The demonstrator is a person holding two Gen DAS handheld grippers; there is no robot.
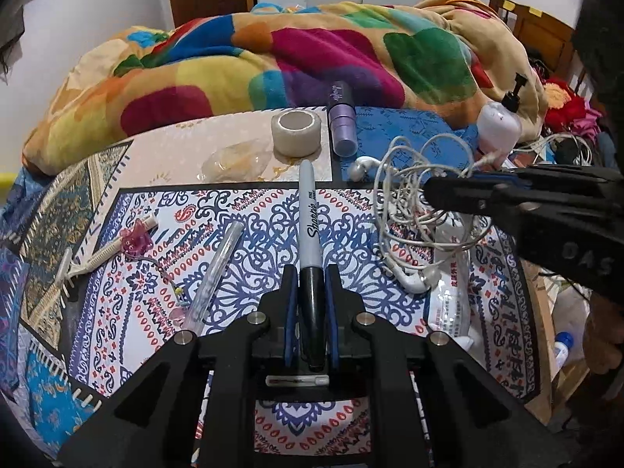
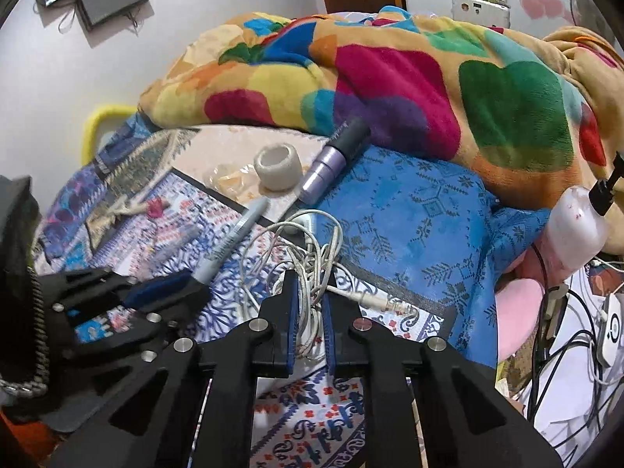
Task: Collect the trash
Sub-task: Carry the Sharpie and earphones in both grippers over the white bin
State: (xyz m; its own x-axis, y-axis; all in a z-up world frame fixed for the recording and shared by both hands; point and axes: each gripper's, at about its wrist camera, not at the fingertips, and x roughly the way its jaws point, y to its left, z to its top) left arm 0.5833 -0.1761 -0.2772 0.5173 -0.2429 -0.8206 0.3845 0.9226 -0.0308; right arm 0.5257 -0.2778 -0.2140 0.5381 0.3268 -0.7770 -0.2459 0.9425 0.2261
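My left gripper (image 1: 311, 273) is shut on the black cap end of a Sharpie marker (image 1: 309, 218), which points away over the patterned cloth; it also shows in the right wrist view (image 2: 230, 240). My right gripper (image 2: 310, 280) is shut on a tangle of white earphone cable (image 2: 300, 249), seen in the left wrist view (image 1: 413, 214) with the right gripper (image 1: 433, 191) reaching in from the right. A crumpled clear wrapper (image 1: 236, 162) lies near a roll of tape (image 1: 296, 132).
A purple tube (image 1: 342, 121), a pump bottle (image 1: 499, 121), a clear tube (image 1: 214, 273), a hair comb with pink clip (image 1: 113, 245) and a white packet (image 1: 448, 284) lie on the cloth-covered table (image 1: 136, 351). A colourful blanket (image 1: 273, 58) is heaped behind. Cables (image 2: 577, 331) clutter the right.
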